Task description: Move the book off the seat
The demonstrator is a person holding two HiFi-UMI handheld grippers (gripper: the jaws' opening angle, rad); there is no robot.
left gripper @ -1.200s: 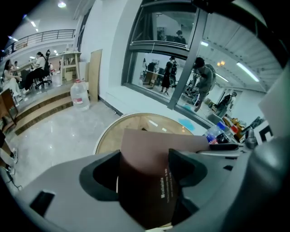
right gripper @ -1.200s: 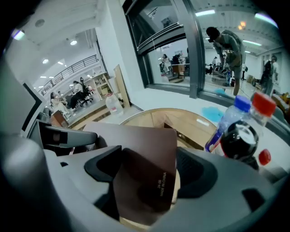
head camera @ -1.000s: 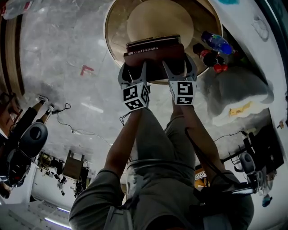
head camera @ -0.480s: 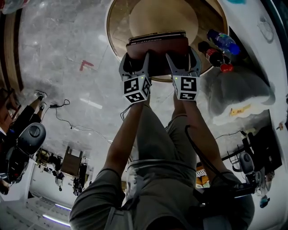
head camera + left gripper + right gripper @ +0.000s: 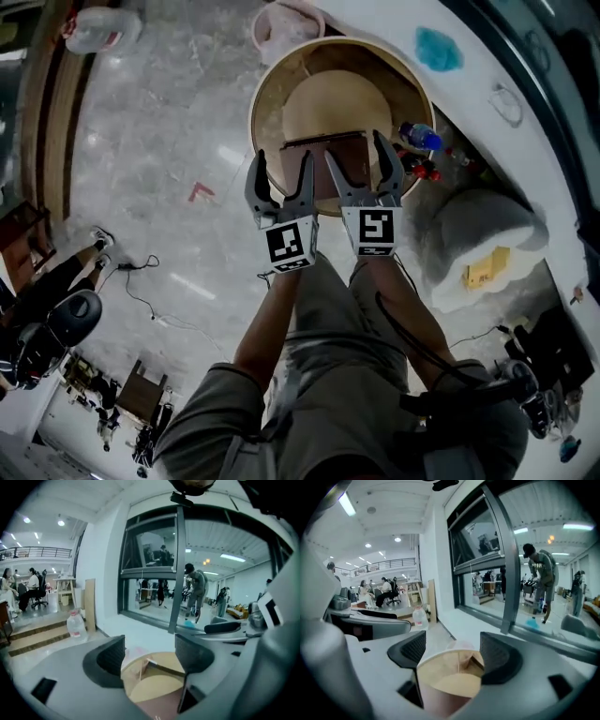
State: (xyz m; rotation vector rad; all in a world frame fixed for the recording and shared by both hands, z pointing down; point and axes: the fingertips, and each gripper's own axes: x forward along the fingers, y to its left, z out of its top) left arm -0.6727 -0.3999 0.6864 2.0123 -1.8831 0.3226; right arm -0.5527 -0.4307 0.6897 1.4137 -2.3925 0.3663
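Book (image 5: 323, 150) lies flat on the front of the round seat (image 5: 272, 89), inside its tall tan rim and just before the pale cushion (image 5: 337, 94). Your left gripper (image 5: 284, 159) and right gripper (image 5: 356, 148) hover above it side by side, both spread wide and empty. Each gripper view shows only the seat and the book's cover between the pads.

To do this well, I'd bring both down onto the near edge, one toward each corner. Close them together, then keep the book level as you lift it over the rim. Steer clear of your right, where a blue bottle (image 5: 419, 137) and red-capped bottles (image 5: 424, 171) sit close against the seat.

Beyond the seat, a pale bucket (image 5: 286, 23) holds something light I can't identify. How full the big water jug (image 5: 94, 30) is, I can't judge.
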